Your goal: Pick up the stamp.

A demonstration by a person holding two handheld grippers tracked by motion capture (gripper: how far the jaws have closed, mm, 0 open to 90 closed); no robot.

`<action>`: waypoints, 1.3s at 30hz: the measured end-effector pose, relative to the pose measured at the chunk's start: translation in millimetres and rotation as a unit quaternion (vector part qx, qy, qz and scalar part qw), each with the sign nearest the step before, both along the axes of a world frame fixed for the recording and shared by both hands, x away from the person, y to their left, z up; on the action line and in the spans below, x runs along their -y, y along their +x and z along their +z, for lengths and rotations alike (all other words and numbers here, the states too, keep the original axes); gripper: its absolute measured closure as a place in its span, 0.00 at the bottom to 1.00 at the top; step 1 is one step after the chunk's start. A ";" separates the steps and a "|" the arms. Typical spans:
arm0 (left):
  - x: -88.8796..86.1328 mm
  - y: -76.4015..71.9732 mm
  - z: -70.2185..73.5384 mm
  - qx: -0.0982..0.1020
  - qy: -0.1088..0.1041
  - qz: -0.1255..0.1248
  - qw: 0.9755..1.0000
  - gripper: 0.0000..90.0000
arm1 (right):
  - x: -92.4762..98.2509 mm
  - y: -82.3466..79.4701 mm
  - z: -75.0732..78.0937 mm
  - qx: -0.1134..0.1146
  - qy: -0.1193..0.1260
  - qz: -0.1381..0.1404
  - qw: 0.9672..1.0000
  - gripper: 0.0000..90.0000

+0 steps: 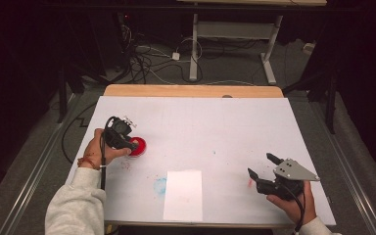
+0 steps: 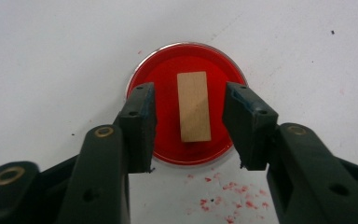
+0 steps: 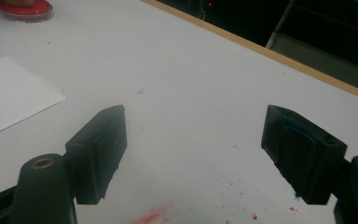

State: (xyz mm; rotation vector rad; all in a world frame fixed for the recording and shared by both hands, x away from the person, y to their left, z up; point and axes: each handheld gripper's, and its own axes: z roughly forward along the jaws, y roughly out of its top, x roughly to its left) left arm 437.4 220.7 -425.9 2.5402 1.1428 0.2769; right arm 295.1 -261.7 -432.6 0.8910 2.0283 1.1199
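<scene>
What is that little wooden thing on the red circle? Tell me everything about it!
The wooden block is a small, flat, light-tan rectangle with plain smooth faces and straight edges. It lies flat in the middle of the round red ink pad, which has a thin silvery rim and sits on the white table. The left gripper hangs over it, open, one jaw on each side of the block, neither touching it. Red specks dot the table nearby.
</scene>
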 end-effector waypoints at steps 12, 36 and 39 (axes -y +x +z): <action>-3.0 5.3 -9.4 -0.007 -0.004 0.004 1.000 0.79 | 3.5 1.2 0.6 0.000 0.011 -0.008 1.000 0.26; -7.8 -10.1 13.3 0.029 -0.045 0.001 0.999 0.82 | 3.2 1.8 -0.3 -0.001 0.006 -0.007 1.000 0.26; -4.5 -14.2 19.8 0.037 -0.029 -0.014 0.999 0.82 | 3.0 1.9 -0.6 -0.002 0.005 -0.007 1.000 0.26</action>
